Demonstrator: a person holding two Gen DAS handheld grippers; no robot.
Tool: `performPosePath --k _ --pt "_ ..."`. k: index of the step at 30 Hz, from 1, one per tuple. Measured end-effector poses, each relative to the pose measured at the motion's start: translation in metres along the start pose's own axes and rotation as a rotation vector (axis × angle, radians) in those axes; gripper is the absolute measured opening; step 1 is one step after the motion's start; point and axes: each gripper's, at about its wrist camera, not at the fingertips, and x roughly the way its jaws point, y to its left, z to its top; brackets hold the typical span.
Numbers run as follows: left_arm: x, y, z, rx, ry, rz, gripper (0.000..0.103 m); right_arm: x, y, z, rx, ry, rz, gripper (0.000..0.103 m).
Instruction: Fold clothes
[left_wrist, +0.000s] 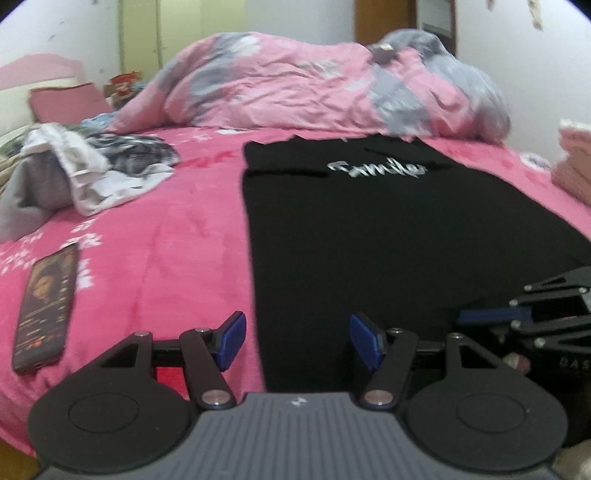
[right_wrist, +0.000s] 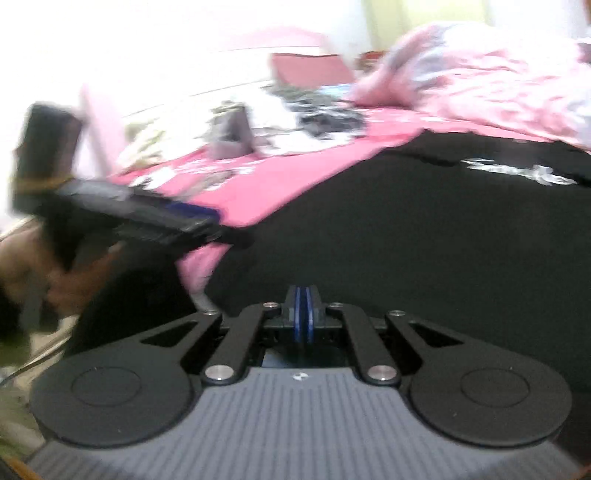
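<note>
A black T-shirt (left_wrist: 351, 229) with white script lettering lies flat on the pink bed sheet (left_wrist: 166, 240), its sleeves folded in. My left gripper (left_wrist: 297, 332) is open and low over the shirt's near left edge, one blue pad over the sheet and one over the cloth. In the right wrist view, this left gripper (right_wrist: 199, 221) comes in from the left, blurred. My right gripper (right_wrist: 303, 295) is shut, pads together, over the near part of the black shirt (right_wrist: 424, 240). I see no cloth between its pads. The right gripper (left_wrist: 465, 317) also shows at the shirt's near right side.
A phone (left_wrist: 46, 306) lies on the sheet at near left. A pile of white, grey and patterned clothes (left_wrist: 85, 173) sits at far left. A crumpled pink and grey duvet (left_wrist: 314, 85) fills the back of the bed. Pale pink folded items (left_wrist: 574, 166) are at right.
</note>
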Motion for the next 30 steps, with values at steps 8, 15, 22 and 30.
performPosePath --k 8,15,22,30 --pt "0.008 -0.023 0.004 0.067 -0.002 -0.031 0.064 -0.031 -0.007 -0.016 0.016 0.043 0.030 0.003" --pt "0.016 -0.047 0.009 0.135 -0.015 -0.060 0.064 -0.047 -0.048 -0.027 0.151 0.008 -0.044 0.002" --pt "0.027 -0.062 0.022 0.122 -0.006 -0.148 0.064 -0.100 -0.068 -0.028 0.198 -0.050 -0.198 0.003" --pt "0.041 -0.086 0.031 0.145 0.010 -0.178 0.066 -0.127 -0.090 -0.061 0.316 -0.021 -0.264 0.003"
